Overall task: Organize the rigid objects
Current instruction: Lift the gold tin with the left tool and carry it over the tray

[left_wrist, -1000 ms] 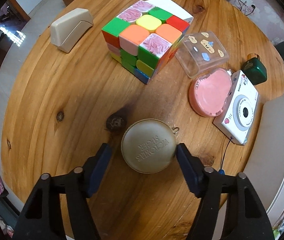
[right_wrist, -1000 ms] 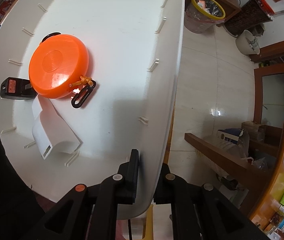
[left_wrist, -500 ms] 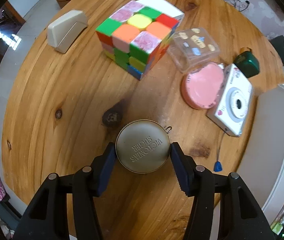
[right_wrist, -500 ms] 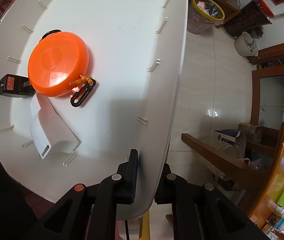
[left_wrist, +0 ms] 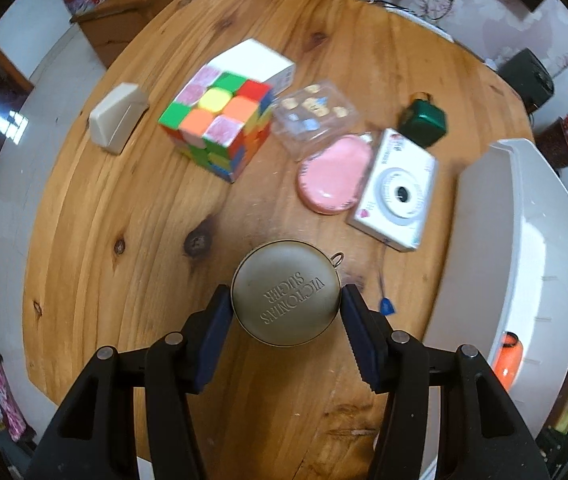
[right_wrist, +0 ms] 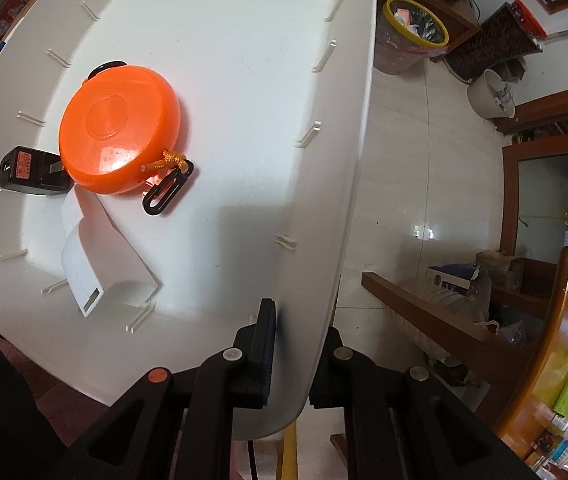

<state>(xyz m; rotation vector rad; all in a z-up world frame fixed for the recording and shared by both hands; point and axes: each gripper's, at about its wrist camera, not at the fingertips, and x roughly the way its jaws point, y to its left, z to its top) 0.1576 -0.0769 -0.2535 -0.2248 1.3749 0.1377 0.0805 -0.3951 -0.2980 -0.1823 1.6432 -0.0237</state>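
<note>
My left gripper (left_wrist: pixel 286 314) is shut on a round grey-brown case (left_wrist: pixel 286 292) with embossed lettering, held above the round wooden table (left_wrist: pixel 124 220). On that table lie a colourful puzzle cube (left_wrist: pixel 218 128), a beige box (left_wrist: pixel 118 118), a clear plastic box (left_wrist: pixel 316 118), a pink round case (left_wrist: pixel 336 174), a white toy camera (left_wrist: pixel 400 188) and a green cube-shaped item (left_wrist: pixel 424 120). My right gripper (right_wrist: pixel 298 354) is shut on the rim of a white bin (right_wrist: pixel 244 100). Inside the bin lie an orange round case (right_wrist: pixel 120 128), a black adapter (right_wrist: pixel 28 172) and a white box (right_wrist: pixel 104 264).
The white bin (left_wrist: pixel 524 240) stands off the table's right edge in the left wrist view. A white box (left_wrist: pixel 256 60) lies behind the cube. A yellow-rimmed waste basket (right_wrist: pixel 408 36) and wooden furniture (right_wrist: pixel 444 320) stand on the tiled floor beside the bin.
My left gripper closed onto the round grey-brown case and lifted it off the table; the table objects now look farther away. The right gripper has stayed on the bin rim.
</note>
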